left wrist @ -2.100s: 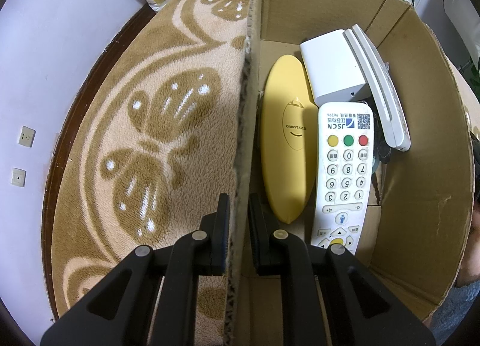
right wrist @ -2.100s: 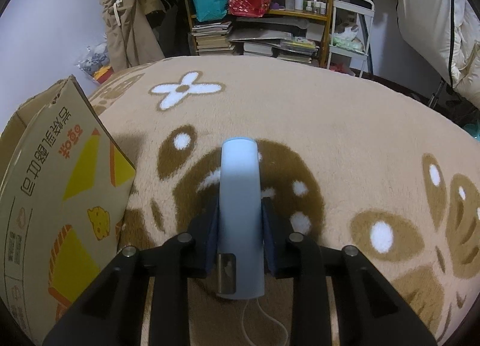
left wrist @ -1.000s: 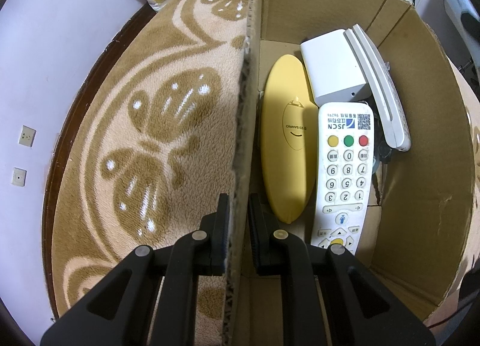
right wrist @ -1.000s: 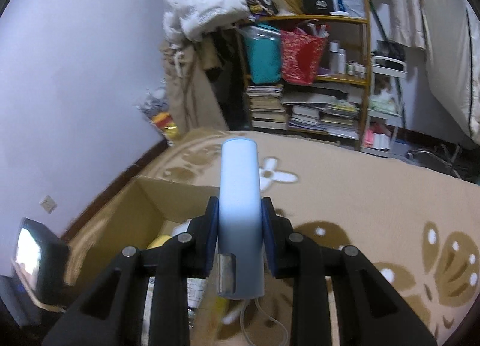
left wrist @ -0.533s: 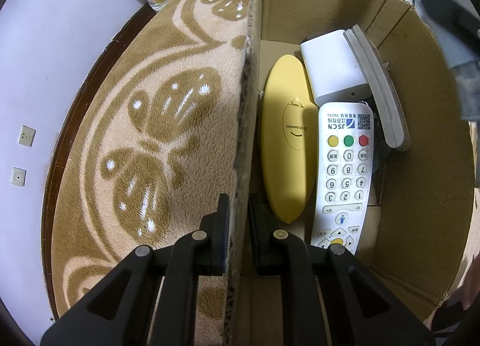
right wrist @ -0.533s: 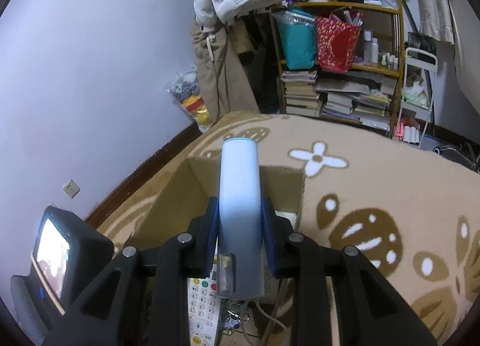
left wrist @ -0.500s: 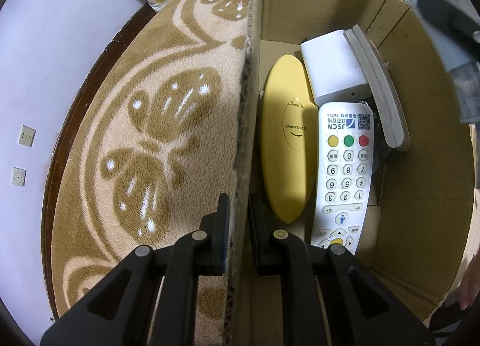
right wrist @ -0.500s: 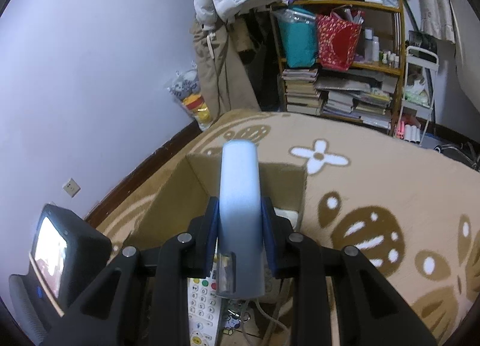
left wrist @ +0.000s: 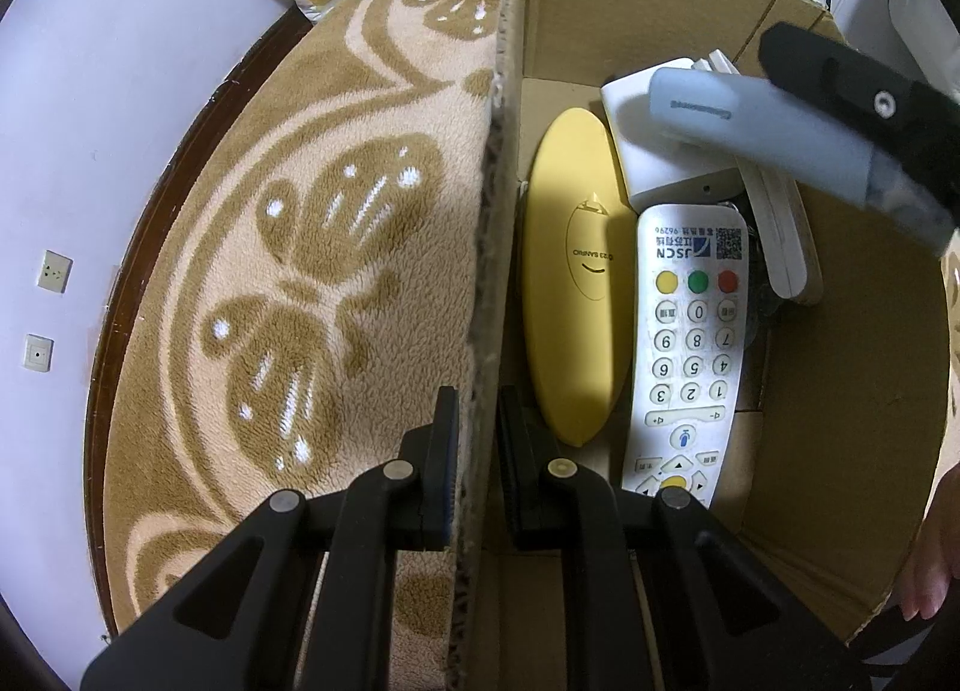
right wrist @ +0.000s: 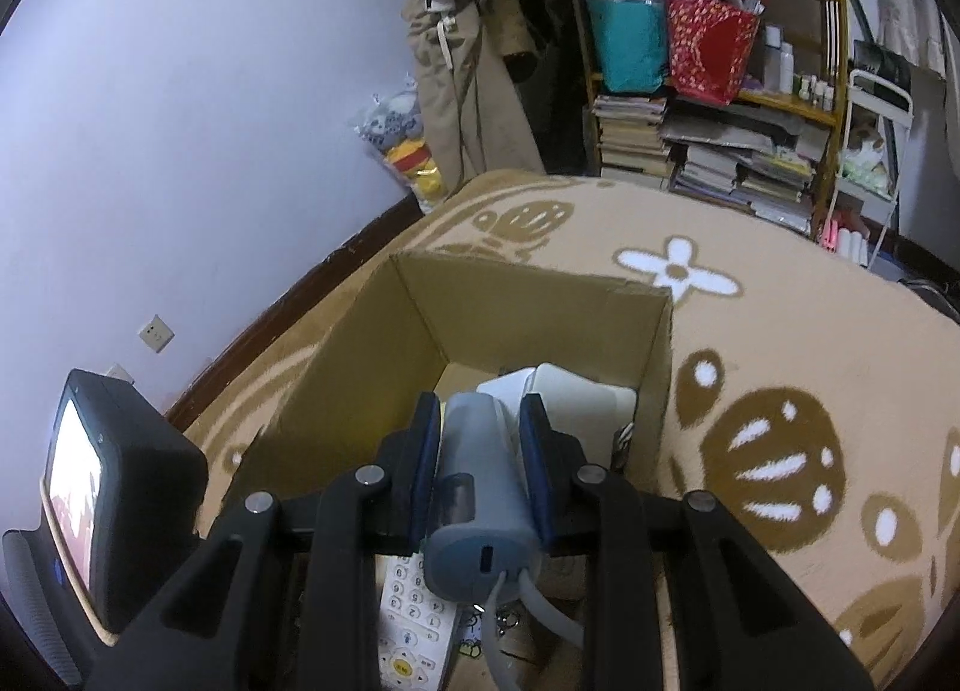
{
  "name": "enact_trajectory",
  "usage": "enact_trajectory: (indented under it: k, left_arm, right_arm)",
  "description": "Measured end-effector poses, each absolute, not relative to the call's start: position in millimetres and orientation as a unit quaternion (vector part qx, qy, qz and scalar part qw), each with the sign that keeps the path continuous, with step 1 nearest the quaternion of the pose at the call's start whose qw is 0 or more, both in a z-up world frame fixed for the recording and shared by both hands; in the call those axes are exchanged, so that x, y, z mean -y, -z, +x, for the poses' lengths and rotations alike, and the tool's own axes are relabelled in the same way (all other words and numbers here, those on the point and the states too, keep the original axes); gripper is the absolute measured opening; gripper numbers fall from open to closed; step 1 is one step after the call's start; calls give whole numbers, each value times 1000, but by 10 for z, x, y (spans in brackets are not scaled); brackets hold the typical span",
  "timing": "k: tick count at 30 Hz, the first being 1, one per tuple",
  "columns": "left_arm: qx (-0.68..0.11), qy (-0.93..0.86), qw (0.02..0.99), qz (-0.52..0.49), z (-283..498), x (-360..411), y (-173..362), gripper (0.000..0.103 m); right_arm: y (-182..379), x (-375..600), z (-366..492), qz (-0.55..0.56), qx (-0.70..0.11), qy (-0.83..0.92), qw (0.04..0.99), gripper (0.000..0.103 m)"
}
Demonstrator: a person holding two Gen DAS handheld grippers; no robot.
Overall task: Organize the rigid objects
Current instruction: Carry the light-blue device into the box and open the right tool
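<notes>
Left wrist view: the left gripper (left wrist: 477,451) has its jaws clamped on the cardboard box (left wrist: 852,451) wall at lower centre; a yellow case (left wrist: 570,283) and a white remote (left wrist: 690,343) lie inside.

Right wrist view: the right gripper (right wrist: 480,469) grips a blue-grey device (right wrist: 480,487) over the box, lower centre.

Carpet (left wrist: 336,247) is beige with brown swirly leaf shapes. Plain brown cardboard box (left wrist: 852,451), yellow oval case (left wrist: 576,295), white remote (left wrist: 690,343) with yellow, green, red buttons, pale grey-blue device (left wrist: 762,127), lilac wall (right wrist: 210,91).
</notes>
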State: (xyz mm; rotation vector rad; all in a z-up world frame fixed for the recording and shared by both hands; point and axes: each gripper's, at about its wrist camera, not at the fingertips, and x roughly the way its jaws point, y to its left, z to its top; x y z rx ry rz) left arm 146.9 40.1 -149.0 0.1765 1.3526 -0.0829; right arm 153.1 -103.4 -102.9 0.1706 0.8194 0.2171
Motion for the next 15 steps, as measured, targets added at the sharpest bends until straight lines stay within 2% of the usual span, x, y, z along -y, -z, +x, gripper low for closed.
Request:
enact_trajectory:
  k: [15]
  left_arm:
    - [-625, 36, 776, 82, 1454, -431, 1454, 14]
  right_arm:
    - [1027, 1124, 1501, 96, -389, -98, 911, 29]
